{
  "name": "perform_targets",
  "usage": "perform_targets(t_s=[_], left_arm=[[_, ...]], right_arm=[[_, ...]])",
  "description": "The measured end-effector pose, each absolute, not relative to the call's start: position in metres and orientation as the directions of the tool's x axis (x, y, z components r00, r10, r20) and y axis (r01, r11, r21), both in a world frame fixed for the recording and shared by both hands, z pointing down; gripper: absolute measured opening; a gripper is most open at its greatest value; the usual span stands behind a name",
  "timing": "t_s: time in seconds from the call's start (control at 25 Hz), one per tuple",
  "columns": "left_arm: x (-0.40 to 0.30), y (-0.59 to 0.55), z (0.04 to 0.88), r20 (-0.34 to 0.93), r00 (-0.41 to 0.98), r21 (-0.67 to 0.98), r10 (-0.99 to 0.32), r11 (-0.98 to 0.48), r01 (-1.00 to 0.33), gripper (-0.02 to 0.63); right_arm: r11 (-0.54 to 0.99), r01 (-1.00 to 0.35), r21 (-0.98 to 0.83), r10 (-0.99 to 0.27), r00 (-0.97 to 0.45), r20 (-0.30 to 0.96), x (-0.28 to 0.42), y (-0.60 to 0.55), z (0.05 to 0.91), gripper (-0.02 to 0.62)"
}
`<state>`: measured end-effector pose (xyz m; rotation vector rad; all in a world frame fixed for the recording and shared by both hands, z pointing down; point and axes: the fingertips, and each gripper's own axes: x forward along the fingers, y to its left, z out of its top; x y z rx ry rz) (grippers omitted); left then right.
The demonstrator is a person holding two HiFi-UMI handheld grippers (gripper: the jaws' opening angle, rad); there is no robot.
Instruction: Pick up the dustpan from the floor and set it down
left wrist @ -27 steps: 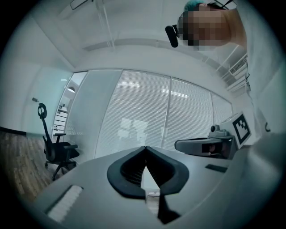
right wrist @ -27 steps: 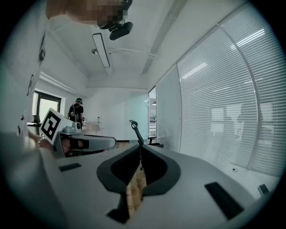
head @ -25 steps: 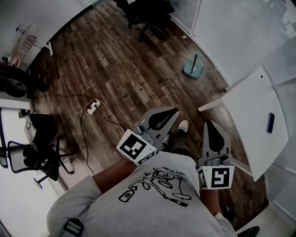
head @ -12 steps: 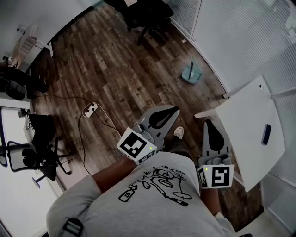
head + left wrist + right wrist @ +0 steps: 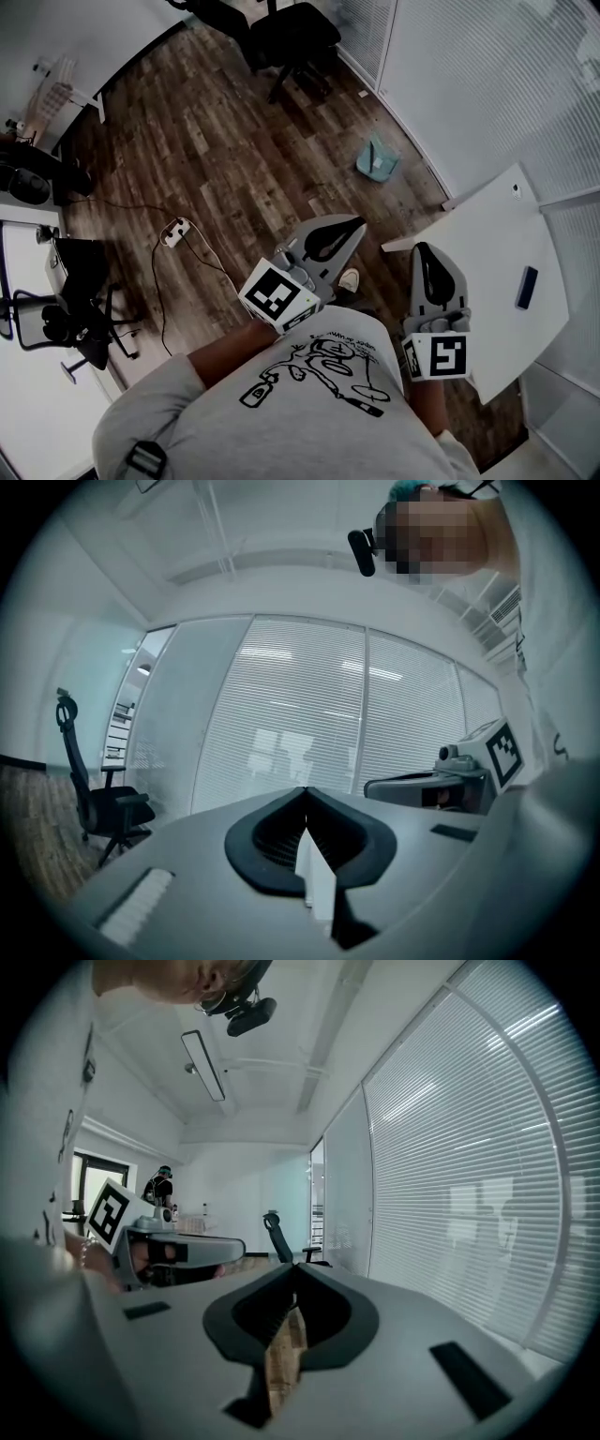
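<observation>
Two grippers: both held out in front of the person, lower middle of the head view, side by side, not touching each other.
left gripper (image 5: pixel 352 223): jaws fully closed, tips meeting, nothing between them. Its own view shows only window blinds past the tips.
right gripper (image 5: pixel 423 249): jaws fully closed too, tips together, empty. A strip of wood floor shows through the slot behind the tips in its own view.
dustpan (image 5: pixel 377 160): teal, lying on the floor, upper right of centre in the head view, near the foot of the glass wall with blinds. Well apart from both grippers, nothing touching it.
floor (image 5: pixel 234 150): dark wood planks, fills the middle and upper left of frame.
table (image 5: pixel 487 234): white, right side of frame. The right gripper overlaps its left edge in the picture; can't tell if they touch.
dark flat item (image 5: pixel 527 287): on the table, far right. Too small to identify.
office chair (image 5: pixel 281 33): black, top centre, up-frame and left of the dustpan.
power strip (image 5: pixel 173 232): white, on the floor left of centre, thin cable running down-frame from it.
second chair (image 5: pixel 66 323): black, lower left edge.
shoe (image 5: pixel 349 279): light coloured, on the floor, between the two grippers in the picture.
shirt (image 5: pixel 309 394): grey with a black drawing, bottom of frame.
</observation>
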<state>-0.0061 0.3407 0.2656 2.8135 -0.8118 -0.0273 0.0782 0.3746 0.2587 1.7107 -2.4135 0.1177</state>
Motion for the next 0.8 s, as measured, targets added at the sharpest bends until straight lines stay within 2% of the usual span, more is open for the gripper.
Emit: perform_targets(t_s=[0.36,0.8], left_arm=[[0.040,0.324,0.263,0.043,0.848,0.183,-0.528,-0.831,-0.526,0.002],[0.061,0.316,0.271,0.043,0.837,0.202,-0.546,-0.815,-0.543,0.002]], right_arm=[[0.314,-0.949,0.027,-0.932,-0.303,0.201,0.137,0.364,0.264,0.009],[0.354,-0.934,0.047,-0.920,-0.339,0.199,0.153,0.348,0.269,0.009]])
